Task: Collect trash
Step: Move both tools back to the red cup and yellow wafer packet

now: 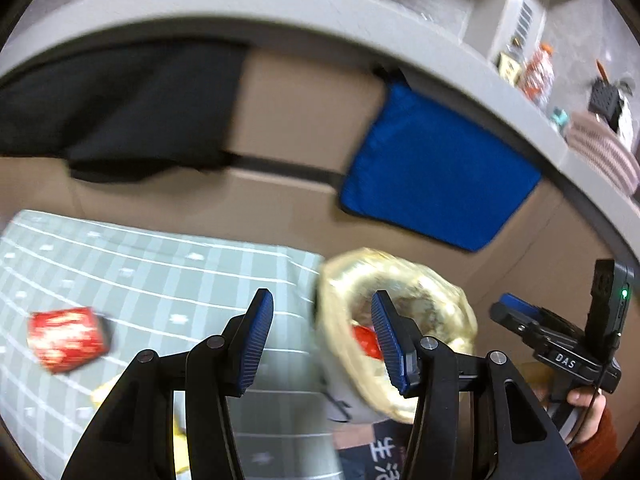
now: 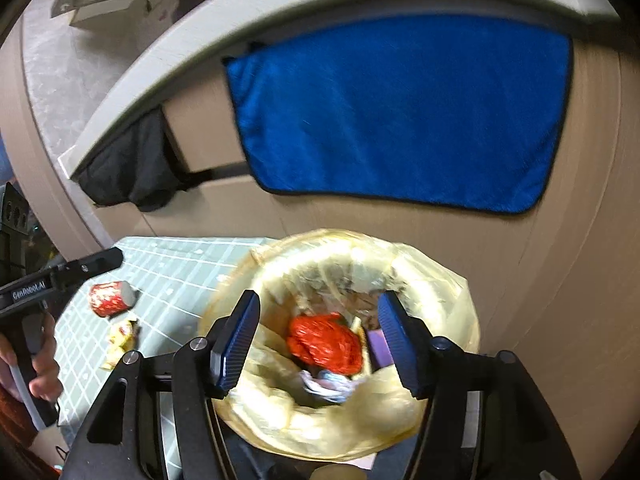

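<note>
A: Item one, the landmark: round waste bin lined with a translucent yellow plastic bag (image 2: 340, 344), standing on the floor before a beige cabinet front.

B: Contents of the bin?

A: A crumpled red plastic wrapper (image 2: 325, 343) lies near the middle of the bin. Just below it, a bit of whitish-blue crumpled paper (image 2: 326, 385). To its right, a small purple piece (image 2: 378, 346), partly hidden.

B: Grippers?

A: The right gripper (image 2: 320, 340) hangs directly over the bin's mouth, its blue-padded jaws spread wide with nothing between the pads. The left gripper (image 1: 322, 340) is at the bin's left edge, jaws likewise apart and empty; its right pad overlaps the rim in the left wrist view.

B: Trash outside the bin?

A: Left of the bin, on a pale green mat with a white grid (image 2: 176, 276), lies a red and white patterned paper cup (image 2: 110, 299) on its side. Nearer the camera than the cup, a yellow crumpled snack wrapper (image 2: 122, 338), also on the mat.

B: Surroundings?

A: Above the bin, a blue cloth (image 2: 400, 112) hangs from the cabinet's edge. Further left of the bin, a black cloth (image 2: 132, 168) hangs the same way. A grey countertop (image 1: 248, 4) runs above both.
</note>
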